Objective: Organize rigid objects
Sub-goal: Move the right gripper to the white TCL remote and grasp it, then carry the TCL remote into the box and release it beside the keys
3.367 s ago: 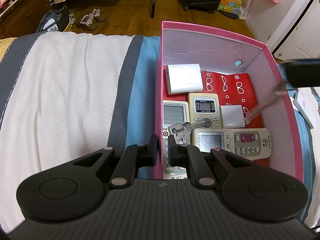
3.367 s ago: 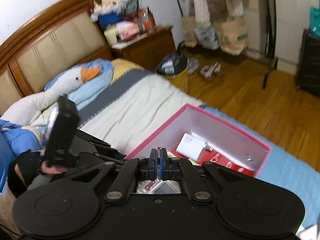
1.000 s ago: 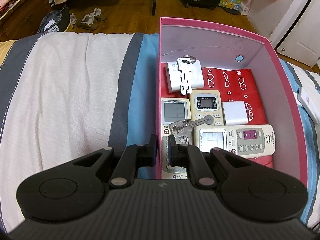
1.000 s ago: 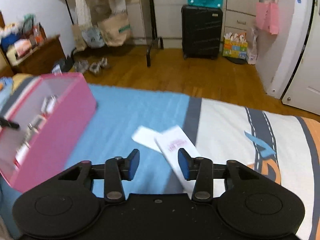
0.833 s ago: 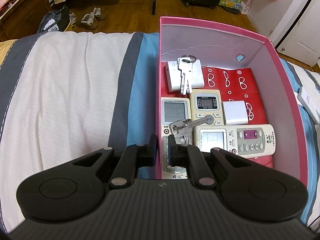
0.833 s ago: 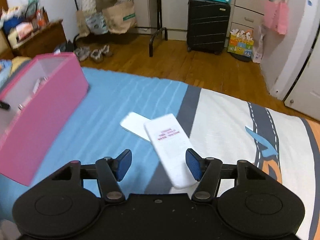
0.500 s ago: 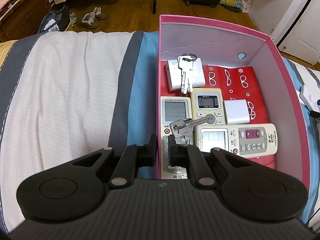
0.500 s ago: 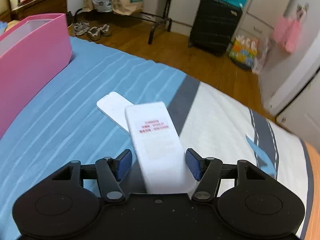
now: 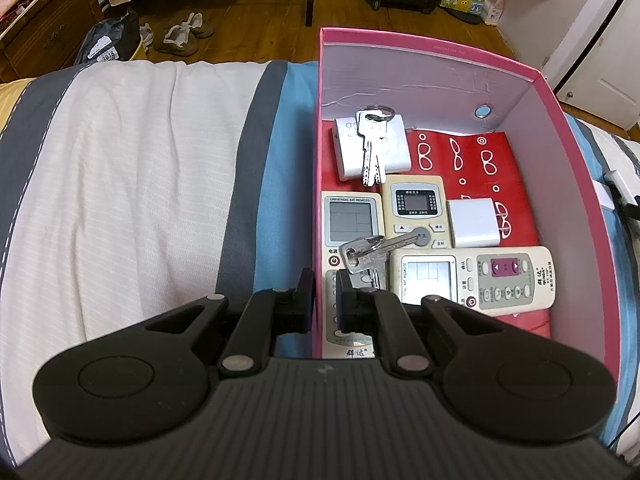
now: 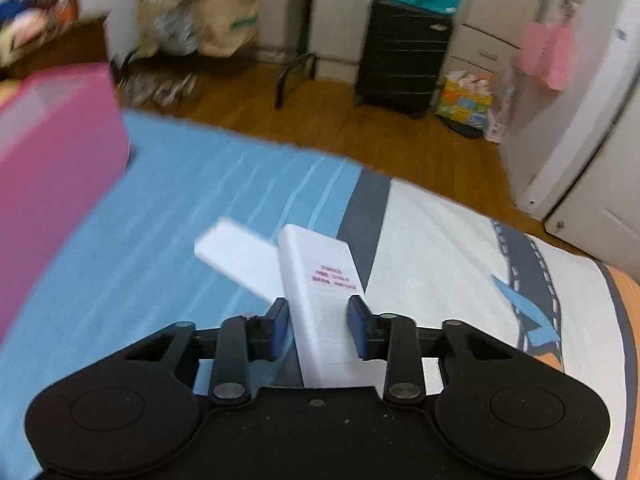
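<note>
From my left claw (image 9: 321, 305), the pink box (image 9: 440, 46) on the bed (image 9: 120, 184) was my landmark. The claw's fingers straddled the box's near-left wall, one outside and one inside, pressed onto it. Only this view looked into the box: a white adapter (image 9: 394, 148) at the far left with a key bunch (image 9: 372, 148) lying across it, keys pointing toward me; nearer, a tall universal remote (image 9: 349, 256) along the left wall, long axis running away from me; a cream remote (image 9: 416, 212) just to its right; a second key bunch (image 9: 370, 254) lying across those two; a white cube charger (image 9: 474, 222) to the right of the cream remote; and a wide remote (image 9: 472, 276) lying crosswise nearest me. All sat on a red patterned sheet (image 9: 480, 160).

The right wrist view was blurred and showed only the outside of the pink box (image 10: 52, 184), off to the left. There, right of the box on the blue bedspread, my right claw (image 10: 318, 322) bracketed a white remote (image 10: 320, 280), back side up with red print, its long axis running away from me, far end tilted slightly left. The fingers were set to its width; I could not tell whether they actually pinched it. It overlapped a flat white piece (image 10: 236, 256) angled toward the box.
</note>
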`<state>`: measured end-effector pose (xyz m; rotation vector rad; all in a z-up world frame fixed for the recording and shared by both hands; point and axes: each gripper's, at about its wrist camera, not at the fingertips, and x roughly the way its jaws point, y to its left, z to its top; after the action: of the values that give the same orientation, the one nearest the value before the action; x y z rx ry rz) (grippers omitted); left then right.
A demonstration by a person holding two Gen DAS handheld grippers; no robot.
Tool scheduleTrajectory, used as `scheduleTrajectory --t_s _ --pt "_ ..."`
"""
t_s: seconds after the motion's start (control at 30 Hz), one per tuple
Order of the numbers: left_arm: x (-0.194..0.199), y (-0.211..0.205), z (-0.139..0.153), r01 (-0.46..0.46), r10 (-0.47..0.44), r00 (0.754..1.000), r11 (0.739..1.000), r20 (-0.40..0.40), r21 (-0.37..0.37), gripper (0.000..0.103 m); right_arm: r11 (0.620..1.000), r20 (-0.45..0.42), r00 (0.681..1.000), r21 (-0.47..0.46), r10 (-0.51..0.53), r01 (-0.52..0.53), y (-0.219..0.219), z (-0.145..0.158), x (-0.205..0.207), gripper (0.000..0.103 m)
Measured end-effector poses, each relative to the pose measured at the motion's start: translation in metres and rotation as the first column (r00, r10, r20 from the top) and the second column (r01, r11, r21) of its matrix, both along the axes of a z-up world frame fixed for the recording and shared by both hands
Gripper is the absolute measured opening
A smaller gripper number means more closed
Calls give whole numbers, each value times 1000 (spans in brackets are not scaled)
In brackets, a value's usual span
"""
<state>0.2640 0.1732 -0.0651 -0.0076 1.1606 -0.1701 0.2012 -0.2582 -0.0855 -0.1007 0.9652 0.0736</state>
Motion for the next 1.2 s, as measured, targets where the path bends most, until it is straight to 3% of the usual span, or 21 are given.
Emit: scheduleTrajectory --t_s 0.13,0.33,0.5,0.67,0.83,1.2 --pt "0 0 0 -1 1 1000 1000 -1 -3 8 1000 2 1000 -11 -26 26 4 4 -3 28" --pt "-1 2 1 -3 3 1000 1000 -1 -11 8 990 8 997 117 -81 79 2 18 -8 21" --pt "-2 2 2 -1 1 1000 1000 11 -10 8 965 -93 976 157 -195 208 -3 21 -9 18" --pt "-3 2 2 -2 2 1000 1000 11 -10 8 968 -119 976 156 -180 198 -4 14 -4 21" --pt "-4 2 4 -5 5 1000 1000 11 -15 8 983 -136 975 31 -173 179 8 -2 5 21" --pt "-8 3 8 7 -7 999 1000 48 -4 6 893 -127 969 378 -213 246 -11 27 -12 19"
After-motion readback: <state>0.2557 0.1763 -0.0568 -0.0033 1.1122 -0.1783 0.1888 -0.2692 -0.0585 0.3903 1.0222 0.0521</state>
